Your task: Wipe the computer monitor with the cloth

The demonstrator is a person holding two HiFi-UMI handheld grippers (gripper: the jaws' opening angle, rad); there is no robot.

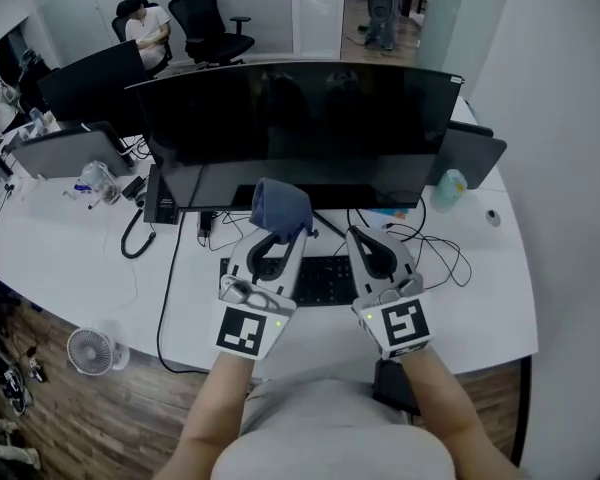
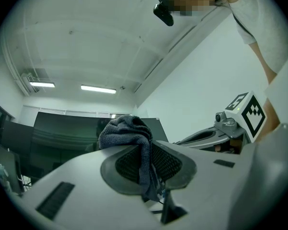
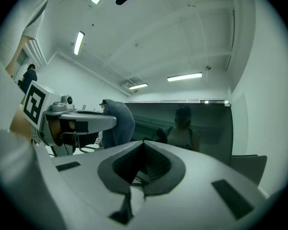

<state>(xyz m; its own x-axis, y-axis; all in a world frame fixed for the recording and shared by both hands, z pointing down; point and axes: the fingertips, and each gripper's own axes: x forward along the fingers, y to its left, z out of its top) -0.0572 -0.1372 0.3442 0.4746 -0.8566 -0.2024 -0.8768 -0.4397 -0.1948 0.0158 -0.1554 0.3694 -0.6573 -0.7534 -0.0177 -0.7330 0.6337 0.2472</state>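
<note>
My left gripper (image 1: 277,238) is clamped on the bunched dark blue cloth (image 1: 283,208), which sits just before the lower edge of the black monitor (image 1: 300,118) and above the keyboard (image 1: 325,280), while my right gripper (image 1: 364,240) beside it is closed on nothing.

The bench (image 1: 70,268) and the wide monitor (image 1: 300,118) are seen steeply from above in the head view. Each gripper view is aimed from low and close along its own jaws, tilted up toward the ceiling (image 2: 86,42). The monitor and the cloth (image 2: 127,128) are shared by all three views.
</note>
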